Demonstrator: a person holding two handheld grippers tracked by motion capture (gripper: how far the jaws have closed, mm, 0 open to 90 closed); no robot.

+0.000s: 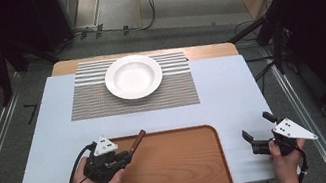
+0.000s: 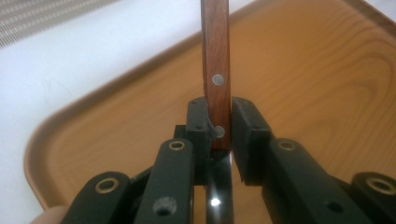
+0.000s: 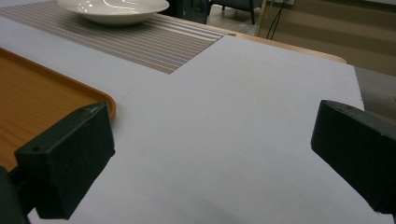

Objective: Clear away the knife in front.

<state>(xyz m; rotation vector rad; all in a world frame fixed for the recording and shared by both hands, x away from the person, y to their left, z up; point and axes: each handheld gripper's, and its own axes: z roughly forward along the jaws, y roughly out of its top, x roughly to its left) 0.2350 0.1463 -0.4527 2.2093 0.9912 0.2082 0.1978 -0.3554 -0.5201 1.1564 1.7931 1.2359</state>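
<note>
Left tool (image 2: 218,128): I have it clamped on a knife (image 2: 216,60) by its wooden handle, over the tray (image 1: 180,169).
Right tool (image 3: 210,154): jaws apart, idle over the worktop (image 1: 231,89).
Handling: stiff, light, probably slick; I'd grip the riveted handle.

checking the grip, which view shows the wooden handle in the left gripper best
The left gripper view: the wooden handle is close up, rivets visible, clamped between the left gripper's jaws. The high view shows the handle small, poking over the tray.
</note>
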